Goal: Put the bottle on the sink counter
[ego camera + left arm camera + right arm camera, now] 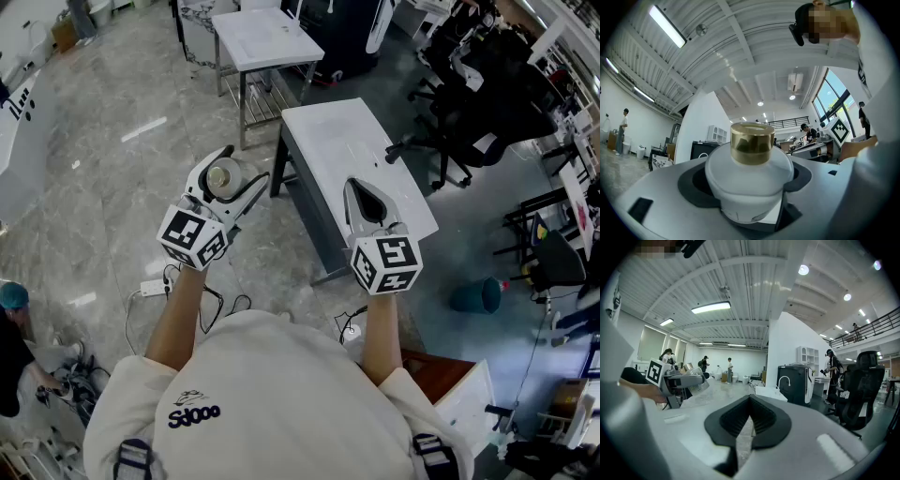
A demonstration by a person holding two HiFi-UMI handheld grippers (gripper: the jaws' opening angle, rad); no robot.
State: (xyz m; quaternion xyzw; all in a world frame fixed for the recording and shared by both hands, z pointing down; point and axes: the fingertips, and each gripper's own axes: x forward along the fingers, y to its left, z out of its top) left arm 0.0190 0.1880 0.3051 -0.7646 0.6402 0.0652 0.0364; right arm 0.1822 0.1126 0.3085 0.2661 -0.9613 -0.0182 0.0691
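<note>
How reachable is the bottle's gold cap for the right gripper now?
Probably yes: on the bottle, the cap juts clear of left gripper, only air between; right gripper is shut, must open.

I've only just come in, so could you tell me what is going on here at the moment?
A person stands on the floor with a gripper in each hand. The left gripper is closed on a white bottle with a gold cap, held up in the air. The right gripper is shut and empty, near the white table. The bottle has not been set down anywhere yet.
</note>
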